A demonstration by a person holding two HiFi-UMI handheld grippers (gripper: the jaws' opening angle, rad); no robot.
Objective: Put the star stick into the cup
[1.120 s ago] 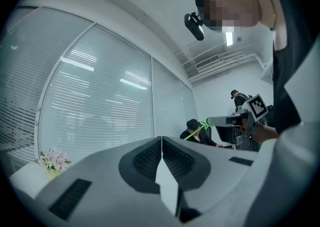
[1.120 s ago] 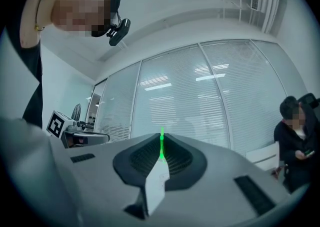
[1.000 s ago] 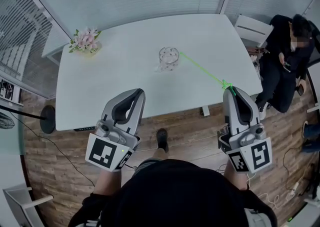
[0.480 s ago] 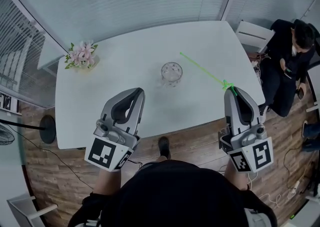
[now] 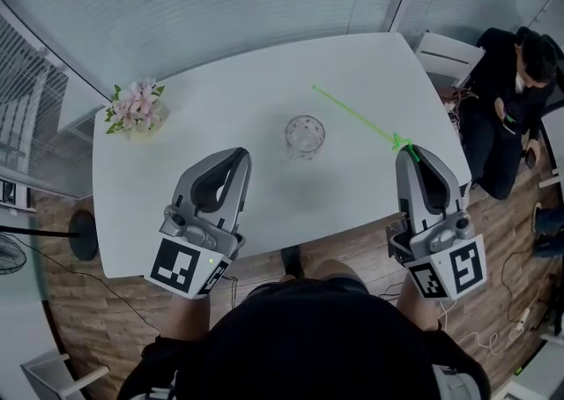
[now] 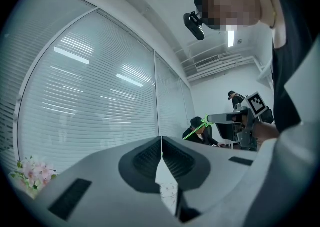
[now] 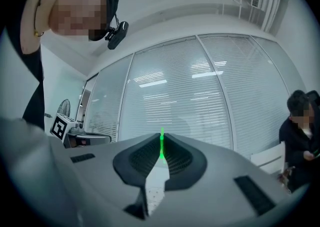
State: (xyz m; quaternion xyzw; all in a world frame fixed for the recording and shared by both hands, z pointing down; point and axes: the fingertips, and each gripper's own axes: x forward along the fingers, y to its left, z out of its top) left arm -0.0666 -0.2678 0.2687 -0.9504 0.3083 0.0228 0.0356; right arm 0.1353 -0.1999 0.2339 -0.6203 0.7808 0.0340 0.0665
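A clear glass cup (image 5: 305, 136) stands upright near the middle of the white table (image 5: 220, 107). My right gripper (image 5: 407, 152) is shut on the star end of a thin green star stick (image 5: 352, 114), whose shaft slants up and left over the table, ending right of and beyond the cup. In the right gripper view the stick (image 7: 161, 147) stands pinched between the closed pads. My left gripper (image 5: 240, 155) hovers over the table's near left part, shut with nothing in it. The cup (image 6: 169, 192) shows below its closed jaws.
A pot of pink flowers (image 5: 134, 108) sits at the table's far left corner. A person in dark clothes (image 5: 511, 81) sits beside a white chair (image 5: 445, 55) off the right end. Glass walls with blinds run behind the table. Cables lie on the wooden floor.
The head view has shifted, so the table sits lower and closer in frame. Both grippers now reach over the table's near edge; the stick keeps its grip and slant.
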